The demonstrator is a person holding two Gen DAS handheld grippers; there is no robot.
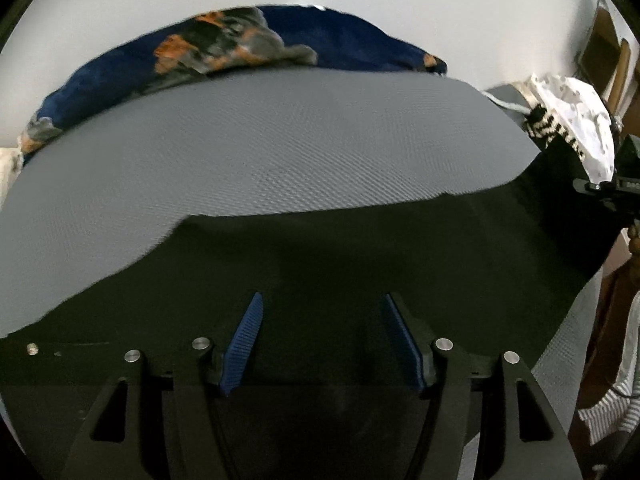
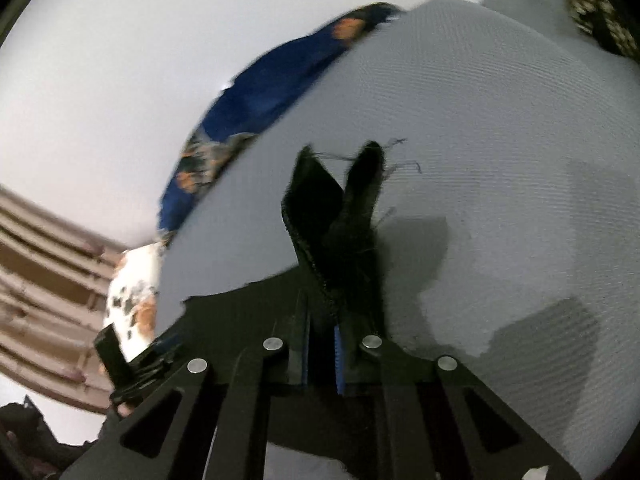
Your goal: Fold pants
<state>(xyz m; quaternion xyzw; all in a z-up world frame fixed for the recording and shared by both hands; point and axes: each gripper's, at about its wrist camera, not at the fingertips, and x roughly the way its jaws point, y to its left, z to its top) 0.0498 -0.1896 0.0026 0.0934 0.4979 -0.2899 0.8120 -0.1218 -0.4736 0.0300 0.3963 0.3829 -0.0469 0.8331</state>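
Black pants (image 1: 360,248) lie spread on a grey textured surface (image 1: 260,148) in the left wrist view. My left gripper (image 1: 322,300) is open, its blue-padded fingers (image 1: 246,336) hovering just over the dark cloth with nothing between them. In the right wrist view my right gripper (image 2: 320,320) is shut on a frayed black end of the pants (image 2: 340,208), which sticks up past the fingers above the grey surface (image 2: 500,140). The right gripper also shows at the right edge of the left wrist view (image 1: 616,188).
A navy blanket with orange and grey print (image 1: 240,48) lies along the far edge of the grey surface. A white patterned cloth (image 1: 576,120) sits at the far right. A white wall is behind. A person's striped clothing (image 1: 616,412) is at the right edge.
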